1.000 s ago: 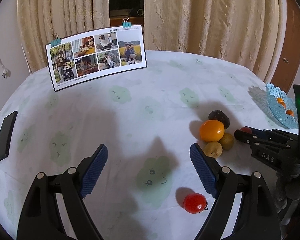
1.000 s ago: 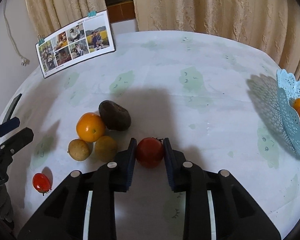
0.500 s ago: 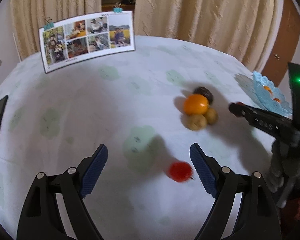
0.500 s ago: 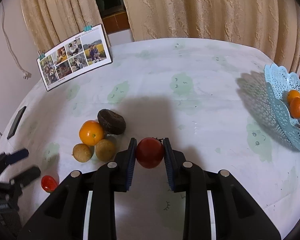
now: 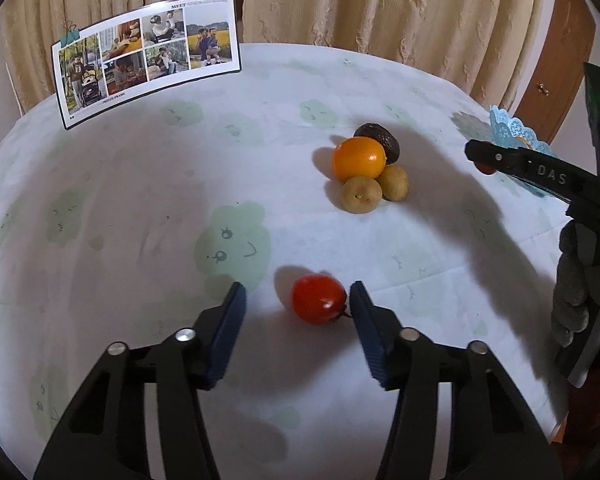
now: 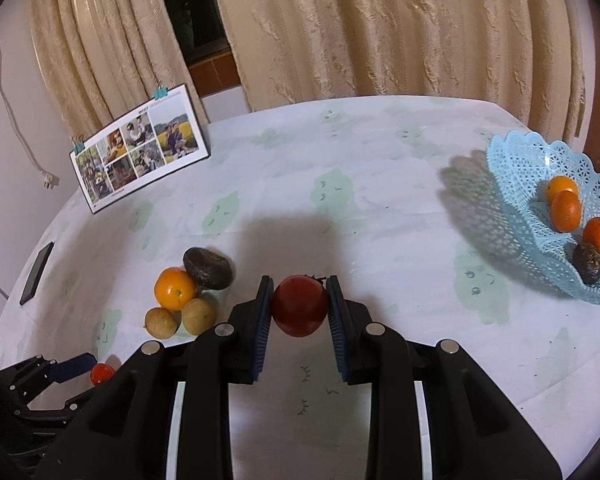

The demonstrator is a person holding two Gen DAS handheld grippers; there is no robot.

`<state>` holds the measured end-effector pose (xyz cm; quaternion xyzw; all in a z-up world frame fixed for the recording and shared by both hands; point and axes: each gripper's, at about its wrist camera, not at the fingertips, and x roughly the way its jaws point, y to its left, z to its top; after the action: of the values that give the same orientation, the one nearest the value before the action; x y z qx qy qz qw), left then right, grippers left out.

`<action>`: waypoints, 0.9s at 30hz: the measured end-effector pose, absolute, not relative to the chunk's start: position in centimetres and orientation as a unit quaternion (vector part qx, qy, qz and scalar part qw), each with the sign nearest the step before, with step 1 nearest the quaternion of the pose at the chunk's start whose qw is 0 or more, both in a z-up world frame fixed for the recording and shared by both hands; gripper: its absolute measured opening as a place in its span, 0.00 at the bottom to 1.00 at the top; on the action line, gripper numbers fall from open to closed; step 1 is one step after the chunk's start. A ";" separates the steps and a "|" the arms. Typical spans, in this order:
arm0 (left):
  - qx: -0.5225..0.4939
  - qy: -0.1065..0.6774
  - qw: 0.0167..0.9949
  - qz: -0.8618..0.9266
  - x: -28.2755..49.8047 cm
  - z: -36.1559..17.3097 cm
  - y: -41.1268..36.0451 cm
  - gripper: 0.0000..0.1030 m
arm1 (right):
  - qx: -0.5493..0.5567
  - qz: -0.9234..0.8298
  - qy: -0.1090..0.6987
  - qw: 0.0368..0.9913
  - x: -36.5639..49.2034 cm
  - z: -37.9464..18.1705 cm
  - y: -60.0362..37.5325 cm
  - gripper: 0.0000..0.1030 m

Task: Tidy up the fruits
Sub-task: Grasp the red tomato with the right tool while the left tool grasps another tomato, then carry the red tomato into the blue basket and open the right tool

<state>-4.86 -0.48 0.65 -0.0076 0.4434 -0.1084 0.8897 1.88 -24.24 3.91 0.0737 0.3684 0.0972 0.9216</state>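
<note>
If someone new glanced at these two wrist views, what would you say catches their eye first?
Probably the dark red tomato clamped in the right gripper above the cloud-print tablecloth. Next, the small red tomato lying on the cloth between the left gripper's blue pads, which have just been closing, and the pale blue lace basket holding oranges at the right edge.

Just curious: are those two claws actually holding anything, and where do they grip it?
The right gripper clamps a red tomato by its sides. The left gripper, just closing, straddles a small tomato without gripping it.
</note>
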 end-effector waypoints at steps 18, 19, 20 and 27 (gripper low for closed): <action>0.020 0.414 0.899 -0.140 -4.3 3.1 -3.7 0.27 | 0.143 0.004 0.296 0.944 -0.1 7.7 -33.3 0.27; 0.023 0.412 0.900 -0.142 -4.2 3.3 -4.0 0.27 | 0.149 -0.007 0.292 0.945 -0.3 7.8 -34.4 0.27; 0.025 0.410 0.900 -0.145 -4.1 3.5 -4.4 0.27 | 0.154 -0.015 0.290 0.945 -0.4 7.9 -35.1 0.27; 0.044 0.399 0.899 -0.173 -3.4 4.9 -7.5 0.27 | 0.181 -0.079 0.277 0.940 -1.3 7.5 -40.3 0.27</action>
<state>-3.39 -7.47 4.91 0.0436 0.3993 -0.1726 0.8993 -1.30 -40.32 7.51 0.1805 0.2768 -0.0791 0.9405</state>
